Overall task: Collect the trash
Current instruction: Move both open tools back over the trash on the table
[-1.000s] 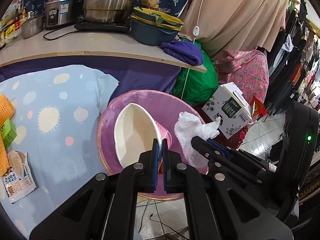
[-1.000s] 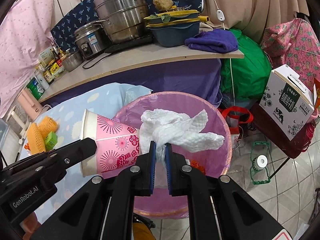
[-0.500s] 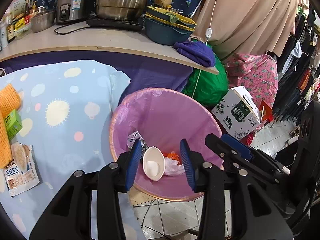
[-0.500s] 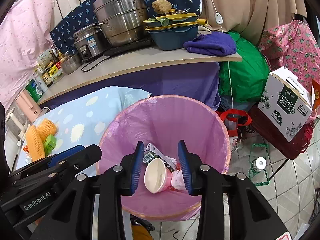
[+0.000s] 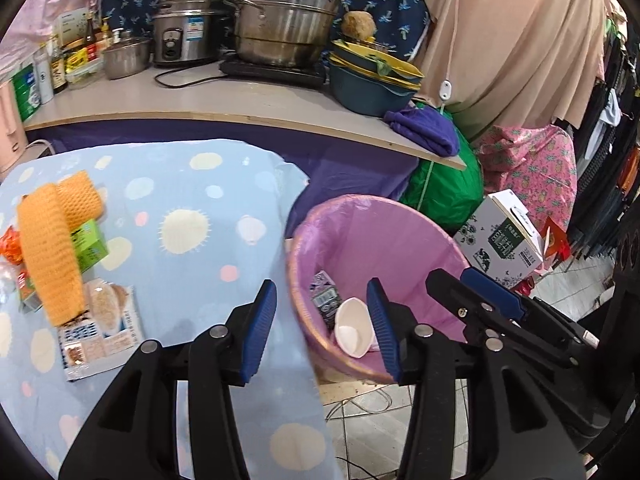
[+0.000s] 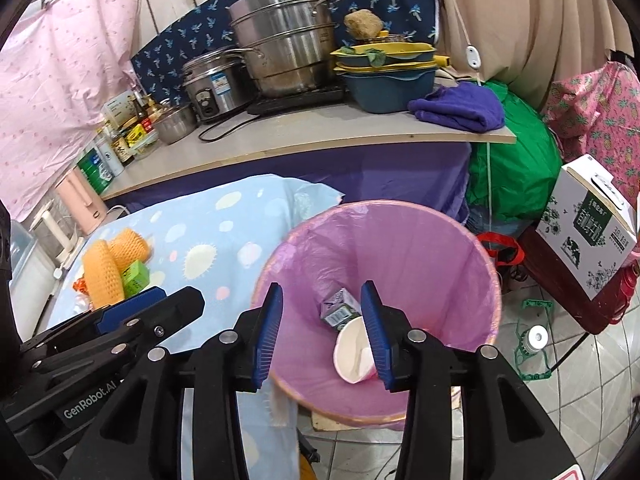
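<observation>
A bin lined with a pink bag stands beside the blue spotted table. Inside it lie a paper cup and a small carton. My left gripper is open and empty over the bin's near left rim. My right gripper is open and empty above the bin. On the table lie orange foam nets, a green box and a snack packet.
A counter behind holds pots, a rice cooker, basins and a purple cloth. A green bag, a printed box and hanging clothes stand right of the bin. Tiled floor lies below.
Both grippers opened and let go: the paper cup and the white tissue dropped into the bin. Both grippers then opened wider and swung left toward the table.
</observation>
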`<action>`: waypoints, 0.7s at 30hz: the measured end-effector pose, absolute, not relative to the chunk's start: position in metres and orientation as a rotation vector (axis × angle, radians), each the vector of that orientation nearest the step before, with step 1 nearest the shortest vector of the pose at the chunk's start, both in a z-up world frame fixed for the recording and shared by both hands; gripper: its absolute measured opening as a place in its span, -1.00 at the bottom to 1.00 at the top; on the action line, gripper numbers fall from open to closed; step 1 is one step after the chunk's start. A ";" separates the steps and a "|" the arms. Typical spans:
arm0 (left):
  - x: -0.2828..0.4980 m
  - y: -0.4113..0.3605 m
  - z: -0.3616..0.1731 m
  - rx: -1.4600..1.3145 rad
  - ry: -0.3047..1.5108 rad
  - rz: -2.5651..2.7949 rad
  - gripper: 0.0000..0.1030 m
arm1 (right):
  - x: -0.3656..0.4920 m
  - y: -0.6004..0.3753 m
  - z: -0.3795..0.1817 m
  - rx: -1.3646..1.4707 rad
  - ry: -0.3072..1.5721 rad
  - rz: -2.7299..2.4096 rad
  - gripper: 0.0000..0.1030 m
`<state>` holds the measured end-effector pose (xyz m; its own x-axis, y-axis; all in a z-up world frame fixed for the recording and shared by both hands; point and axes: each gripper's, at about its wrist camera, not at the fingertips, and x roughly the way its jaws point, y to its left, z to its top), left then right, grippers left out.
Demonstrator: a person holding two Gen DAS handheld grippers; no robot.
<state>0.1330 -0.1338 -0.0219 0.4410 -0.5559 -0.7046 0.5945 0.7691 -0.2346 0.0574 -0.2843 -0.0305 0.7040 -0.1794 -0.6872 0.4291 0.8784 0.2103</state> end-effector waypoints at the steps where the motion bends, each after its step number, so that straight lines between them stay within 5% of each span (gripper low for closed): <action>1: 0.134 -0.126 -0.021 0.041 0.853 -0.701 -0.05 | 0.059 -0.279 -0.030 0.369 0.716 -0.338 -0.22; 12: 0.154 -0.033 -0.029 -0.010 0.869 -0.486 0.21 | 0.091 -0.207 -0.039 0.310 0.766 -0.203 -0.20; 21: 0.180 0.041 -0.066 -0.055 0.947 -0.303 0.23 | 0.114 -0.156 -0.054 0.273 0.816 -0.119 -0.20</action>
<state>0.1804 0.0411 -0.0659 0.5447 -0.2796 -0.7906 0.2315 0.9563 -0.1786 0.1139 -0.1561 -0.0543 0.6807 -0.0001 -0.7326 0.2091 0.9584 0.1942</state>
